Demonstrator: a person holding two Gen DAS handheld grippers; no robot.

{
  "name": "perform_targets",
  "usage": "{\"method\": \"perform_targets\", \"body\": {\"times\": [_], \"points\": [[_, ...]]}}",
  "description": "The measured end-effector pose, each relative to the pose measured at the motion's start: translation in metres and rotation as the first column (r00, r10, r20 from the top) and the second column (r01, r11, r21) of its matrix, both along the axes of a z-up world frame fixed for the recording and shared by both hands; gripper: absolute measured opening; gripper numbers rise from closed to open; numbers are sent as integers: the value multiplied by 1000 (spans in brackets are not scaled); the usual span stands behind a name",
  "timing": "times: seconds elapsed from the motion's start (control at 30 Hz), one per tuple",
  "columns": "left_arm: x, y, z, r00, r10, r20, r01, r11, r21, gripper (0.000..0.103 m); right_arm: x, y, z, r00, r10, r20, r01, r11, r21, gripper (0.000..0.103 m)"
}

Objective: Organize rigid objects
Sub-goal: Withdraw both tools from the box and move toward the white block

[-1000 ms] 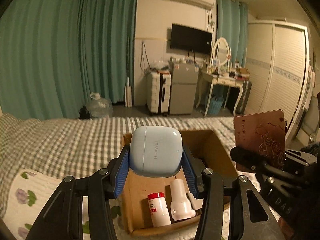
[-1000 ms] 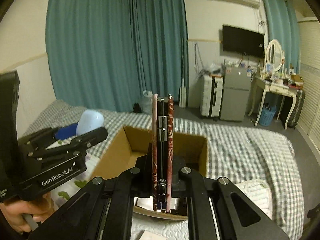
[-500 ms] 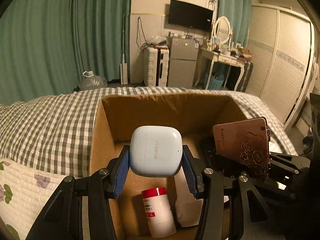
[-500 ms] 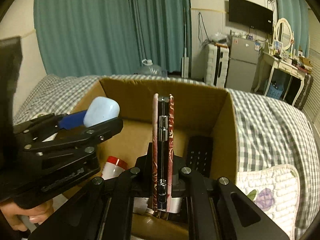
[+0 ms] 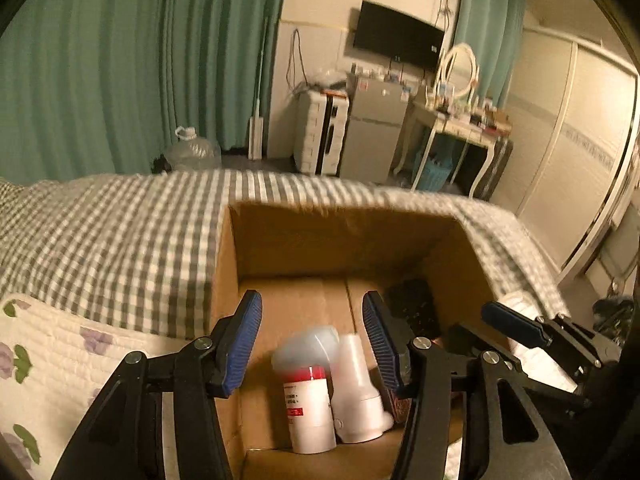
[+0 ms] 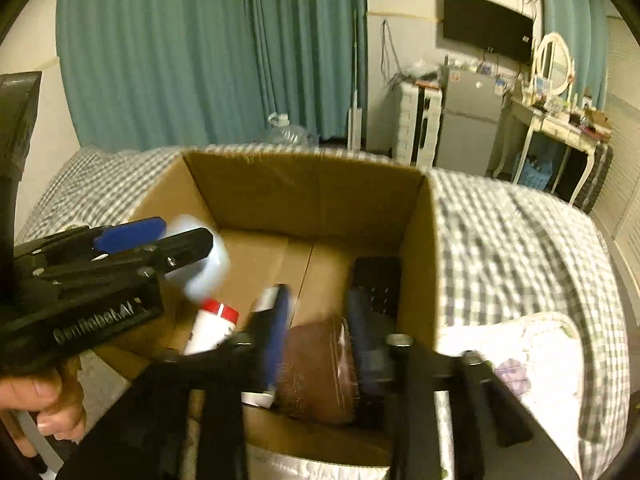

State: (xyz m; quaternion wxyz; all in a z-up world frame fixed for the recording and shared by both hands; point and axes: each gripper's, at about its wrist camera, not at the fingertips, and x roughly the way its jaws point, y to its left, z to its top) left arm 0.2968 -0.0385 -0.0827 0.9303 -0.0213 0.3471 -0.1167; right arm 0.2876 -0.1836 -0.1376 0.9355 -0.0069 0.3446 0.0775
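Cardboard box (image 5: pixel 228 264): brown, open-topped, sitting on the checked bed (image 5: pixel 120 232); every place below is given relative to this box.
Left claw (image 5: pixel 312 340): above the near end of the box, jaws wide apart after just opening, with nothing pressed between the blue pads.
Earbud case (image 5: pixel 304 350): pale blue, blurred, free of the pads and dropping inside the box, just over the red cap of the white bottle (image 5: pixel 308 412).
White tube (image 5: pixel 356 392): lying inside the box, touching the bottle on its right side.
Right claw (image 6: pixel 316 328): over the near right part of the box, jaws just opened partway; the view is blurred.
Brown case (image 6: pixel 316 376): patterned, between the right claw's jaws at the near wall of the box; it seems released and tipping over, though the blur hides whether a pad touches it.
Remote (image 6: pixel 378 280): dark, flat on the box floor near the right wall, beyond the brown case.
Risk, earbud case: likely to strike the bottle cap and bounce or roll, since it falls onto a rounded thing.
Risk, brown case: may catch on the near wall and rest half out, or land on the remote.
Risk, claws: close together over one box, so pulling both out at once could knock them.
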Motion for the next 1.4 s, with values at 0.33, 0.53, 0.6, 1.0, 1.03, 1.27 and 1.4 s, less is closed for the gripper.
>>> {"method": "perform_targets", "body": {"times": [0.33, 0.53, 0.6, 1.0, 1.03, 1.27, 1.4], "points": [[-52, 17, 80, 988, 35, 153, -29, 999, -41, 58, -53, -15, 81, 985, -73, 153, 72, 997, 12, 51], [-96, 30, 128, 960, 50, 276, -46, 999, -21, 61, -97, -7, 138, 957, -85, 276, 80, 996, 27, 72], [-112, 34, 143, 950, 52, 309, -50, 999, -12, 61, -115, -3, 154, 947, -87, 310, 81, 996, 33, 78], [-189, 61, 193, 897, 80, 435, -89, 996, 0, 64, -198, 29, 222, 893, -76, 445, 84, 996, 2, 103], [-193, 61, 194, 892, 84, 445, -95, 996, 2, 64, -205, 31, 225, 889, -79, 451, 90, 996, -3, 103], [-220, 72, 188, 864, 109, 491, -121, 993, -7, 64, -233, 36, 225, 875, -111, 472, 131, 991, -10, 103], [-219, 75, 170, 873, 107, 476, -118, 993, -6, 64, -238, 32, 212, 881, -133, 454, 143, 990, 12, 103]]}}
